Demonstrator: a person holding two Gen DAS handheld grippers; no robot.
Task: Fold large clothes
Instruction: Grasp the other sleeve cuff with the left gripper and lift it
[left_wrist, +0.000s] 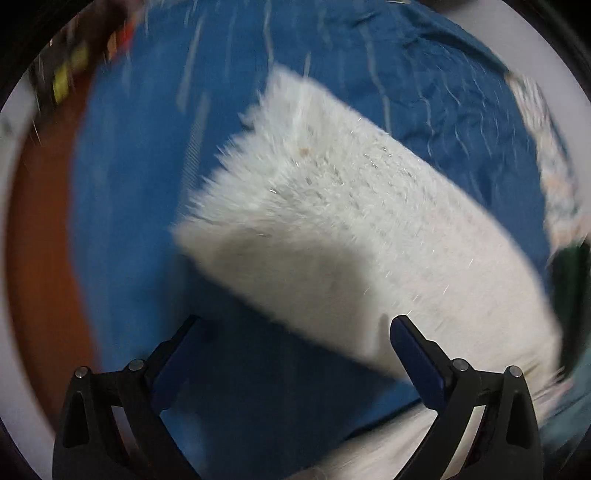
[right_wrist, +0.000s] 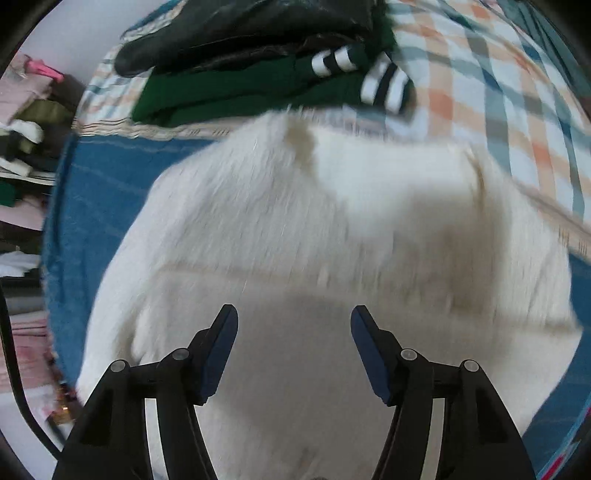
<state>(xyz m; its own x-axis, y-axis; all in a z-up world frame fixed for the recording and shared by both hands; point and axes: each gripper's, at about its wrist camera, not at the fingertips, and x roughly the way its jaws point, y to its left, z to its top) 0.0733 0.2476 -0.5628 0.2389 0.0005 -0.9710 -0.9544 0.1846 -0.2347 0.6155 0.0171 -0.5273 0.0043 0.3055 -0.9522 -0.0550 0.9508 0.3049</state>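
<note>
A fluffy white garment (left_wrist: 343, 229) lies on a blue cloth (left_wrist: 140, 184); in the left wrist view one long folded part runs from the upper middle to the lower right. My left gripper (left_wrist: 299, 325) is open and empty, just above the garment's near edge. In the right wrist view the white garment (right_wrist: 295, 221) fills the middle, with creases across it. My right gripper (right_wrist: 293, 314) is open and empty, hovering over the garment. Both views are motion-blurred.
A pile of folded clothes, dark green with black-and-white striped cuffs (right_wrist: 258, 85) and a black item (right_wrist: 240, 29) on top, sits behind the garment on a plaid sheet (right_wrist: 498, 92). Shelves with clothes (right_wrist: 26, 122) stand at the left. Brown floor (left_wrist: 44, 258) lies past the blue cloth's left edge.
</note>
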